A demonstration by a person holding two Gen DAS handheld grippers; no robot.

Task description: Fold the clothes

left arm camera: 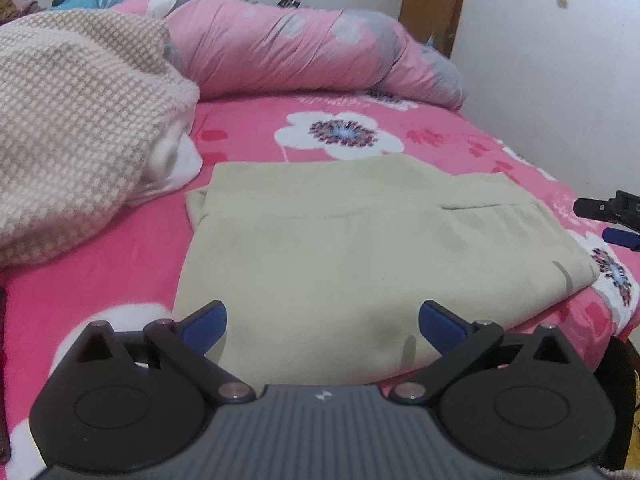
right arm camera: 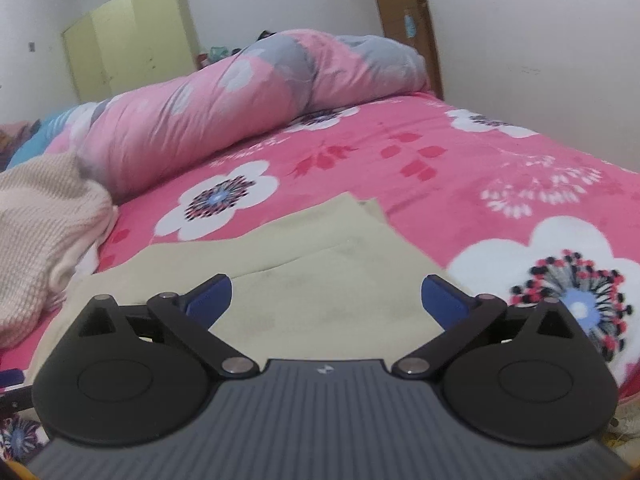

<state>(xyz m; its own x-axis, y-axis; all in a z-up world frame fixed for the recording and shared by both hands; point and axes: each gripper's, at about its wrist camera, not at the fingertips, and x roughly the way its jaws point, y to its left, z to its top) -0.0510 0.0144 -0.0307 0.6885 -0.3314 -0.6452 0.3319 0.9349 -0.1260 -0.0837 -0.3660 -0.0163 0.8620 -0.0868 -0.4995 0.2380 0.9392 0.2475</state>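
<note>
A pale beige garment lies folded flat into a rough rectangle on the pink flowered bed sheet. My left gripper hovers over its near edge, jaws wide apart and nothing between the blue pads. In the right wrist view the same beige garment lies under my right gripper, which is also open and empty above the cloth. The right gripper's black and blue tip shows at the right edge of the left wrist view.
A cream knitted blanket is heaped on the left of the bed. A rolled pink and grey quilt lies along the far side. A white wall borders the bed on the right. A yellow-green cabinet stands beyond.
</note>
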